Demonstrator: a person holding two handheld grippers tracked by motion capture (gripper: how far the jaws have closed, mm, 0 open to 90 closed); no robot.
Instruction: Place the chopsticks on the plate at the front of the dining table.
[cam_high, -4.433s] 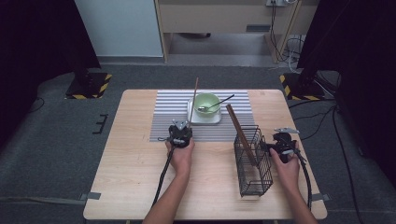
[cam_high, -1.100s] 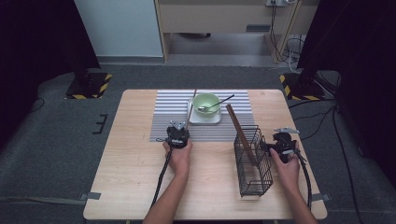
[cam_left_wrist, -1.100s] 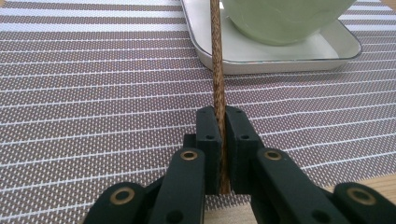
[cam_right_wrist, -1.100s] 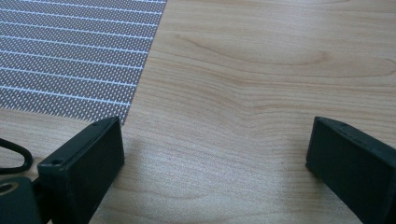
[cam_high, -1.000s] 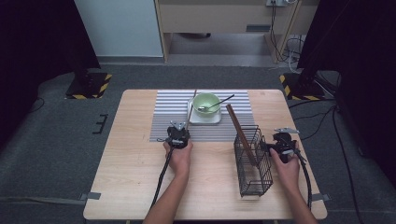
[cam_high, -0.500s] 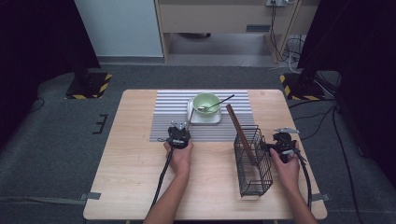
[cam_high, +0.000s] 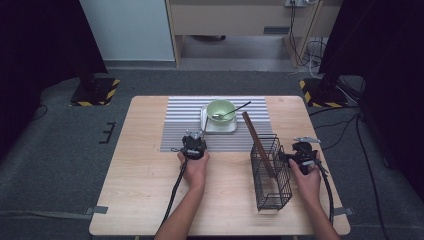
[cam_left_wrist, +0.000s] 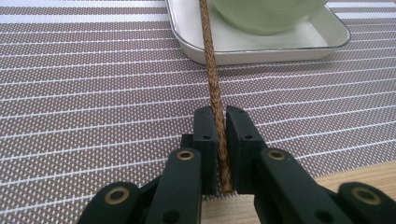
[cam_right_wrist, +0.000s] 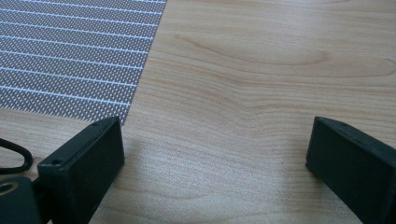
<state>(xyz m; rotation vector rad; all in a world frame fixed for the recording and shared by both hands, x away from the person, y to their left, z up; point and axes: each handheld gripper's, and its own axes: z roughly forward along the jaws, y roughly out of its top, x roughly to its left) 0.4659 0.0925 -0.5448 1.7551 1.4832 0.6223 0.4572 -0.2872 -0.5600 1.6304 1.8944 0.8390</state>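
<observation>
Striped mat — left gripper clamps chopstick.

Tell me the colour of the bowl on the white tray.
Pale green bowl, clearest in the high view.

Bowl on tray, rack right.

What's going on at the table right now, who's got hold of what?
The left gripper is shut on one brown chopstick, holding its near end low over the striped placemat; the far end reaches toward the white tray that holds the green bowl, where a spoon rests. The right gripper is open and holds nothing, just above the wooden table beside the black wire basket, in which another brown stick leans.
</observation>
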